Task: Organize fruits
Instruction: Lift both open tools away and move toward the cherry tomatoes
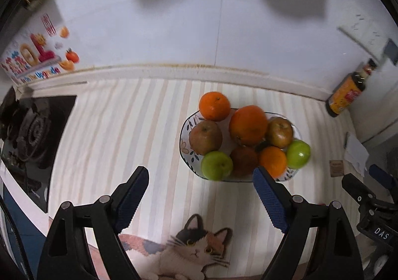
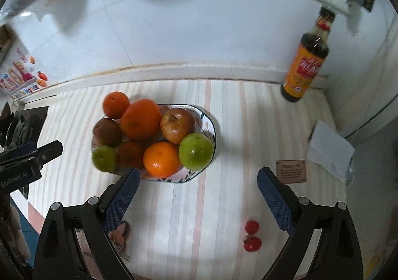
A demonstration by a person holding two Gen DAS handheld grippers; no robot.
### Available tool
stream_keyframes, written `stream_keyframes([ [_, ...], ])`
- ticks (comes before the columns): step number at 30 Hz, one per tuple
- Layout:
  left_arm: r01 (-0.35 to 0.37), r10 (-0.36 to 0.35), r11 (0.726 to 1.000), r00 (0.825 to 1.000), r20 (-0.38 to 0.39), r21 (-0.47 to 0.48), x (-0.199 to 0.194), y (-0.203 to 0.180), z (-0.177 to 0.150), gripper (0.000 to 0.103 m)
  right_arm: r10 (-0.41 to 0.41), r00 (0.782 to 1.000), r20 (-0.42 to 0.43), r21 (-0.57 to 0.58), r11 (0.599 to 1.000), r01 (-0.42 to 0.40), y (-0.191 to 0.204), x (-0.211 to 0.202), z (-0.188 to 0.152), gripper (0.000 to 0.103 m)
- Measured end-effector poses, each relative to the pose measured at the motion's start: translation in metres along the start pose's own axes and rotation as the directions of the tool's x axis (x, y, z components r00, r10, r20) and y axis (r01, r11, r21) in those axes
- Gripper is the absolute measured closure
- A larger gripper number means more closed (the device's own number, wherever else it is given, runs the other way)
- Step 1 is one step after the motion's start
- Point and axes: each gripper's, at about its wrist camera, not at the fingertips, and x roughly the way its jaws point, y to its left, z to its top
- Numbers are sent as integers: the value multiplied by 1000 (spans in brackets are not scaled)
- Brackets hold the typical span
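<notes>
White wall tiles stand behind a bench (image 1: 154, 116) covered with a striped cloth. Both claws hang over it, wide open, with nothing in them. The plate (image 2: 207, 128) of fruit sits just ahead of the left claw (image 1: 200, 191), a bit toward its right finger. For the right claw (image 2: 197, 189), the plate is ahead and off to the left. Its long side runs left to right. On it are a big orange (image 2: 140, 118), two smaller oranges, two green apples (image 2: 196, 152), and some brown-red apples, all packed close and touching. A dark sauce bottle (image 2: 304, 61) stands upright, far ahead to the right of the right claw. Two small red fruits (image 2: 251, 235) lie on the cloth near that claw's right finger.
</notes>
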Motion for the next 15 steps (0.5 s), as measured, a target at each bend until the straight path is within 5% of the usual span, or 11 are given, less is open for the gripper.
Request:
stream_keyframes([
  [15,23,-43,995,978,204,101,-125,2,-66,17,-40,980,194,2,999,40,25,-144,-77,5],
])
